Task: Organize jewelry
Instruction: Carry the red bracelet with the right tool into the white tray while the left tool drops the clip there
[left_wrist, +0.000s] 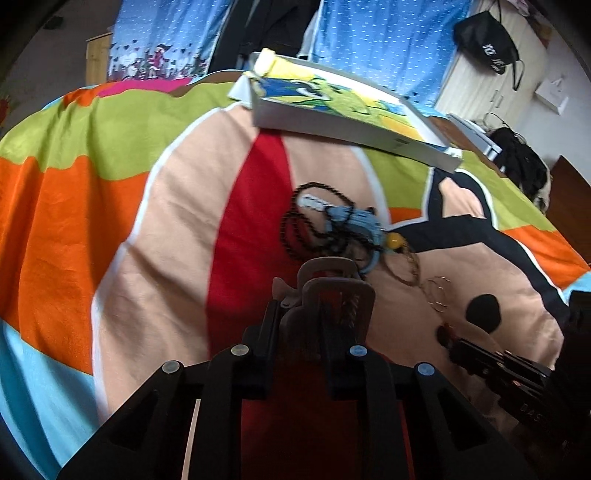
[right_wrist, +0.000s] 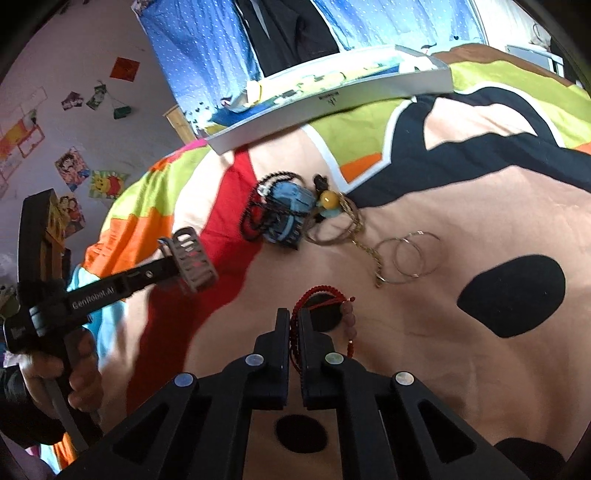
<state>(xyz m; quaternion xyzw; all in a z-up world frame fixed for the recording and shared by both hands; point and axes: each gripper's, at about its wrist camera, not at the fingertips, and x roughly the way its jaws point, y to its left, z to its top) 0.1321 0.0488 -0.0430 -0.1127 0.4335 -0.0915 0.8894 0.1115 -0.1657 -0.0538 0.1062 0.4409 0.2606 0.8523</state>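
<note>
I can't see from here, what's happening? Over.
Right hand-held gripper shut on red beaded bracelet. Left hand-held gripper empty. Tangled jewelry pile waiting.

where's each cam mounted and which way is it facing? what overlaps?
Left wrist: rides the left tongs, shut and empty, looking across the bedspread at the jewelry pile and white tray.
Right wrist: rides the right tongs, shut on the red bracelet, facing the same pile; the person's hand holding the left tongs shows.
Shared: pile, hoop earrings, tray, bedspread.

bare blanket (right_wrist: 461, 206) right of jewelry pile (right_wrist: 291, 214) | white box (right_wrist: 332, 99) blocks behind (far edge)
</note>
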